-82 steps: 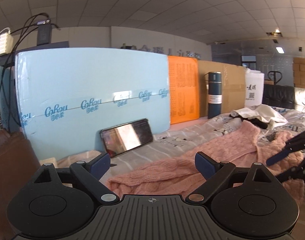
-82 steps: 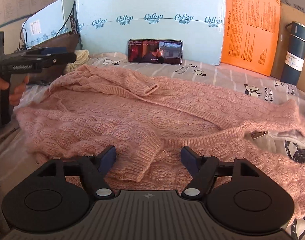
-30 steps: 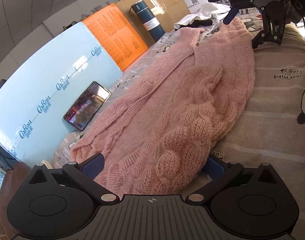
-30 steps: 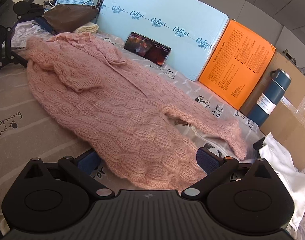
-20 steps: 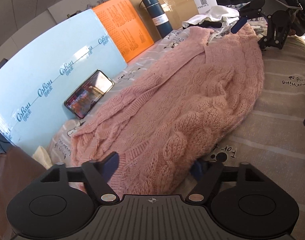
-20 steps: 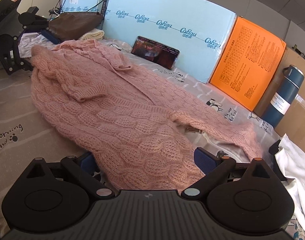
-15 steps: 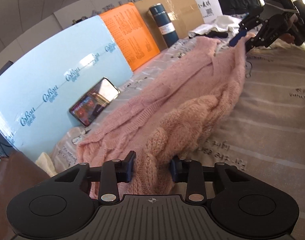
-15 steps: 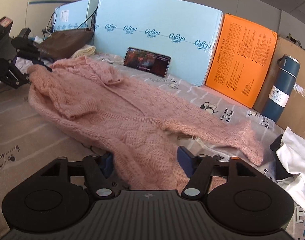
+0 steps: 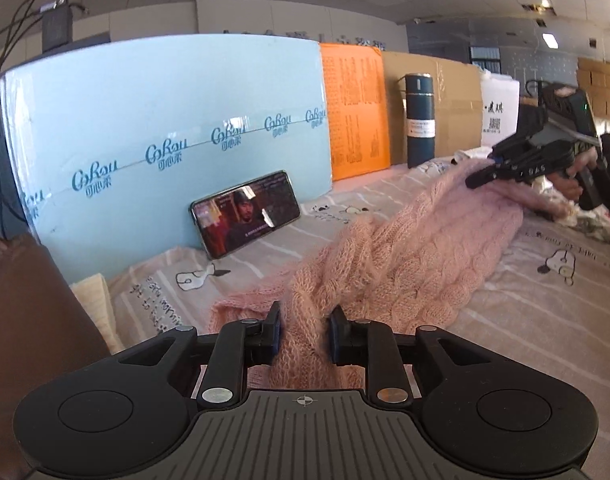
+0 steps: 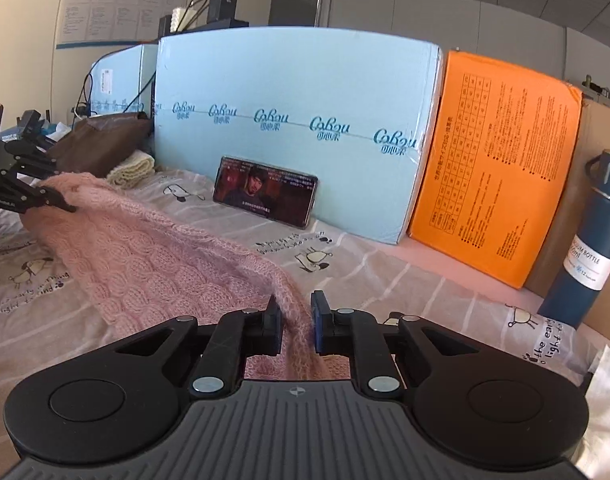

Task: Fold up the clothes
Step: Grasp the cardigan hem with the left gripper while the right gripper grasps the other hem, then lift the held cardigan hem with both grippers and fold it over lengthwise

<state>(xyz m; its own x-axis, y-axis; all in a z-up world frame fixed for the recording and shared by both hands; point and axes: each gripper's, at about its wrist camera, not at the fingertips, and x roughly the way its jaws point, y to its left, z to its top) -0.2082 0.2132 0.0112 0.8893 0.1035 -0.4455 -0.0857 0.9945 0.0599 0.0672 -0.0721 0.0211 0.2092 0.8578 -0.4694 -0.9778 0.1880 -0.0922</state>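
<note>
Up close in the left wrist view, the left gripper [image 9: 304, 330] pinches a bunched end of the pink cable-knit sweater [image 9: 417, 256], which stretches across the printed striped bedsheet [image 9: 545, 320]. Seen from the right wrist, the right gripper [image 10: 295, 322] is closing, its blue pads [image 10: 319, 322] squeezing the sweater's other end.

On the bed [image 10: 385, 276], a phone [image 10: 265, 192] leans on the board [image 10: 289, 92] behind the sweater [image 10: 145, 256], seemingly.

The fluffy pink cable-knit sweater [image 9: 417, 256] stretches bunched across the printed bedsheet [image 9: 545, 312], both ends lifted off it, its middle sagging onto the sheet.
</note>
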